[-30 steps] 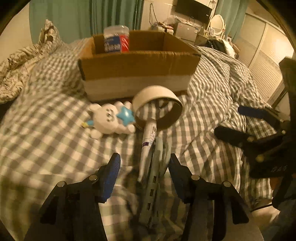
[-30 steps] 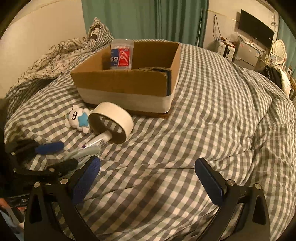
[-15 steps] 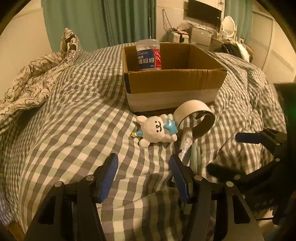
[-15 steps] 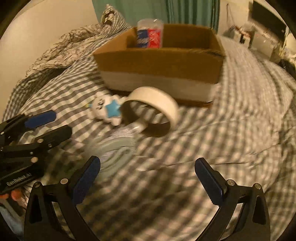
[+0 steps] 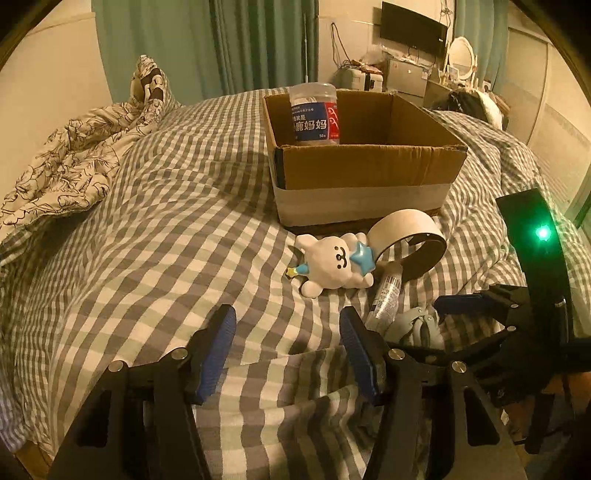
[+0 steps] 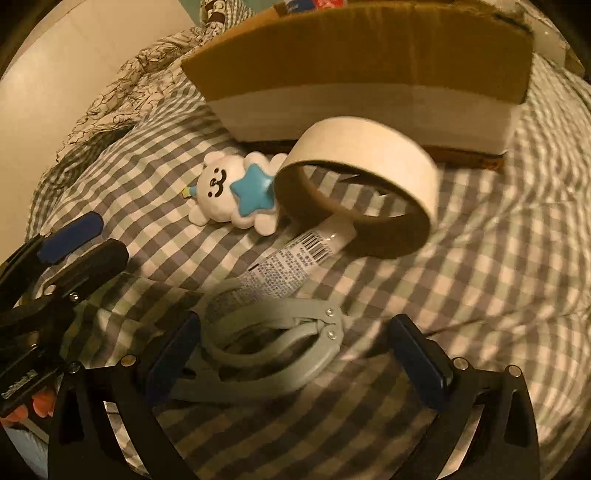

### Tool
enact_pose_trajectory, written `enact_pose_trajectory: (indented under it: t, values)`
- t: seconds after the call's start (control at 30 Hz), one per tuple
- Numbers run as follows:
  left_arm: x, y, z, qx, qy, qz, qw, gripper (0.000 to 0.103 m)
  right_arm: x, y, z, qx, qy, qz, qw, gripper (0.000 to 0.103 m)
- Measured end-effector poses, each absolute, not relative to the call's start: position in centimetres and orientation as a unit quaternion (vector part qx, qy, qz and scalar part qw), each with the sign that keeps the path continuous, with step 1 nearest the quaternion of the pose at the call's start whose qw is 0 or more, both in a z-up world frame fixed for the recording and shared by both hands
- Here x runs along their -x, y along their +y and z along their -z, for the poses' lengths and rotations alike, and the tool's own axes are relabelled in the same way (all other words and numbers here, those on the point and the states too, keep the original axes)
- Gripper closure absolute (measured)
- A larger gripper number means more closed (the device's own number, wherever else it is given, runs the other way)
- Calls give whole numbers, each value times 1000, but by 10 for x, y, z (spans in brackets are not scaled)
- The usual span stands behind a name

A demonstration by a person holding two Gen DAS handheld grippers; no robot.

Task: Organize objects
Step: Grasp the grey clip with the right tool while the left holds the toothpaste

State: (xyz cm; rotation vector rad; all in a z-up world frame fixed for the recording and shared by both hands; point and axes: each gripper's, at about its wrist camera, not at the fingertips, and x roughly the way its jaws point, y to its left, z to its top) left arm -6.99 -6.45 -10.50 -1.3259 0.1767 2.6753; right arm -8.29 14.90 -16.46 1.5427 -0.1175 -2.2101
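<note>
A cardboard box stands on the checked bed with a clear jar in its back left corner. In front of it lie a white plush toy with a blue star, a tape roll, a white tube and a grey folding tool. My right gripper is open with its fingers on either side of the grey tool, not closed on it. My left gripper is open and empty, left of these things. The toy, roll and tube also show in the right wrist view.
A crumpled floral quilt lies at the left of the bed. Green curtains, a TV and cluttered furniture stand behind. The right gripper shows at the right of the left wrist view.
My right gripper has moved forward and left to straddle the grey tool. My left gripper has drawn back and left, away from the tube and tool.
</note>
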Motion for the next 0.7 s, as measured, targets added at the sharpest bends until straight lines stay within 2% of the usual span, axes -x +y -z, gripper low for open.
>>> enact_pose_trajectory:
  t: [0.07, 0.23, 0.27, 0.4, 0.5, 0.7]
  values:
    - [69, -62, 105, 442, 63, -892, 77, 38, 81, 143, 165, -556, -27, 798, 229, 3]
    - [70, -62, 105, 444, 60, -891, 79, 36, 64, 135, 162, -547, 14, 798, 251, 14]
    - [69, -61, 105, 444, 62, -891, 78, 34, 63, 137, 161, -546, 13, 799, 251, 21]
    - [69, -55, 106, 445, 67, -890, 76, 25, 58, 152, 154, -535, -2, 807, 249, 21]
    - [68, -48, 108, 446, 74, -889, 70, 22, 51, 157, 142, -517, 9, 819, 248, 21]
    - [70, -32, 114, 456, 84, -883, 77, 21, 48, 186, 113, -493, -1, 833, 251, 21]
